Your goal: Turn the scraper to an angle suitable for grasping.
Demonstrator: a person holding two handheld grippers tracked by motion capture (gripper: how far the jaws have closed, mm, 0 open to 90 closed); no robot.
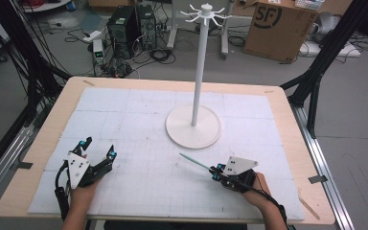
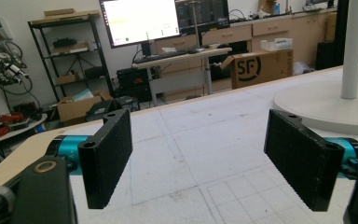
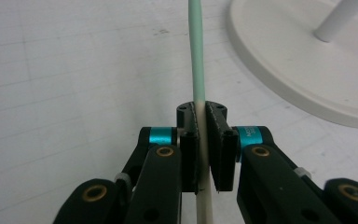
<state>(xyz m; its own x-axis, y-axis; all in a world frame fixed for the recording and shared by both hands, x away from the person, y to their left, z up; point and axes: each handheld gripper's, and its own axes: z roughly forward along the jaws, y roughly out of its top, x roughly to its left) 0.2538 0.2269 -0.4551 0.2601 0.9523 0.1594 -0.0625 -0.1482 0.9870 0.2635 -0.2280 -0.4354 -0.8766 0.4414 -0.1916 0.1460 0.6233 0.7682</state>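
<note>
- Pale green stick (image 1: 195, 161) is lying pinched in the right tool (image 1: 214, 172), in the lower right of the high view, its free end pointing up and left toward the stand base (image 1: 193, 129).
- In the right gripper view the stick (image 3: 196, 56) is running up the middle of the frame, green above the pads and cream where it is passing between them; the right tool (image 3: 202, 123) is pressing both pads against it.
- Left tool (image 1: 97, 148) is sitting at the lower left of the high view, jaws spread wide with bare mat between them; the left gripper view is showing the same gap (image 2: 198, 147).
- White gridded mat (image 1: 139, 187) is covering most of the wooden surface (image 1: 38, 158), leaving a bare wood border on every side.
- White stand's pole (image 1: 199, 72) is rising from the round base at centre, slightly right, with short hooks (image 1: 205, 12) branching at its top.
- Stick tip is staying just short of the base rim, not touching it.
- Wide open mat is lying between the two tools and across the left half of the frame.
- Beyond the far edge, a cardboard box (image 1: 278, 28), computer towers (image 1: 132, 26) and loose cables are sitting on the floor; dark frame legs are flanking both sides.
- Monitor (image 2: 140, 21) and shelving (image 2: 70, 60) are showing at the top of the left gripper view.
</note>
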